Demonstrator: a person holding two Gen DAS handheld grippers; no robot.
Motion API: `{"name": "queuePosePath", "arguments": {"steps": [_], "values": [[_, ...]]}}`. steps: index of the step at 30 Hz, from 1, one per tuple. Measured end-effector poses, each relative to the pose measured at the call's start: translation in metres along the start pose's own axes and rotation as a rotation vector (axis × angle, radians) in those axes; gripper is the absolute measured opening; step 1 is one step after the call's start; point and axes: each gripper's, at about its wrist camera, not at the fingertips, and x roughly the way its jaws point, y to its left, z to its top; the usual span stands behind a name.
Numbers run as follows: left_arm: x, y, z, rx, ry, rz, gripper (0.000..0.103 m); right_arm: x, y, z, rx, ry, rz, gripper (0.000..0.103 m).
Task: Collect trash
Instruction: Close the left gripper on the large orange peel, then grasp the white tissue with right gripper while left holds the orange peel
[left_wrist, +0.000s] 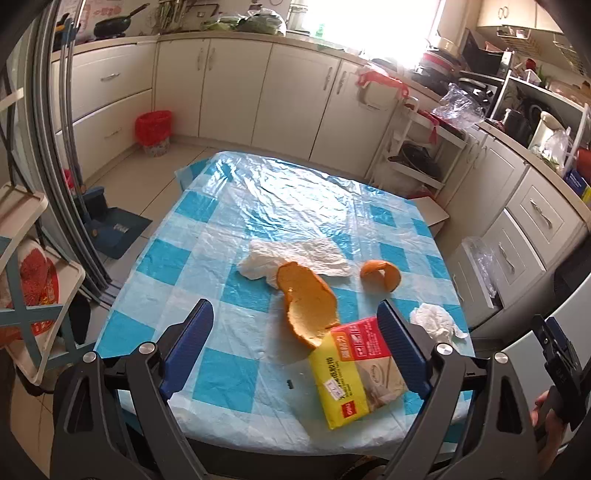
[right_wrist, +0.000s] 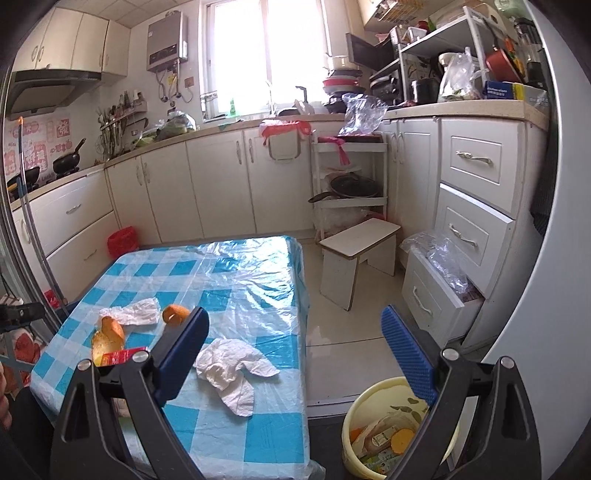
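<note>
On the blue-checked table (left_wrist: 207, 280) lie a large orange peel (left_wrist: 308, 306), a small orange peel (left_wrist: 382, 273), a flat white tissue (left_wrist: 299, 254), a crumpled tissue (left_wrist: 437, 321) and a yellow-red packet (left_wrist: 358, 373). My left gripper (left_wrist: 295, 347) hovers open over the near edge, its right finger beside the packet. My right gripper (right_wrist: 295, 350) is open, above the table's right edge; its left finger is close to the crumpled tissue (right_wrist: 232, 369). A yellow bin (right_wrist: 384, 432) holding trash stands on the floor below its right finger. The peels (right_wrist: 110, 332) show at left.
White cabinets (right_wrist: 221, 184) run along the far wall. A small white stool (right_wrist: 358, 247) and an open drawer (right_wrist: 436, 288) stand right of the table. A red-lined bin (left_wrist: 153, 131) sits on the floor at the far left. A blue dustpan (left_wrist: 110, 225) lies left of the table.
</note>
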Motion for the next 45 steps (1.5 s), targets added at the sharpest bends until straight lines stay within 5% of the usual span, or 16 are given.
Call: {"name": "queuePosePath", "arguments": {"steps": [9, 21, 23, 28, 32, 40, 45], "values": [[0.049, 0.036, -0.003, -0.061, 0.102, -0.024, 0.072, 0.040, 0.041, -0.013, -0.123, 0.144, 0.041, 0.091], [0.111, 0.013, -0.005, -0.024, 0.179, -0.030, 0.069, 0.088, 0.049, -0.024, -0.078, 0.289, 0.033, 0.091], [0.117, 0.008, -0.004, -0.010, 0.182, -0.018, 0.064, 0.092, 0.052, -0.025, -0.087, 0.305, 0.031, 0.091], [0.134, 0.005, -0.006, 0.007, 0.216, -0.017, 0.026, 0.104, 0.058, -0.030, -0.101, 0.340, 0.027, 0.091], [0.137, 0.008, -0.007, 0.011, 0.222, -0.040, 0.009, 0.111, 0.061, -0.033, -0.101, 0.359, 0.030, 0.090], [0.113, 0.044, 0.006, -0.024, 0.160, -0.005, 0.005, 0.116, 0.061, -0.036, -0.082, 0.399, 0.075, 0.064], [0.094, 0.075, 0.011, -0.057, 0.127, 0.005, 0.005, 0.115, 0.059, -0.036, -0.068, 0.400, 0.085, 0.058]]}}
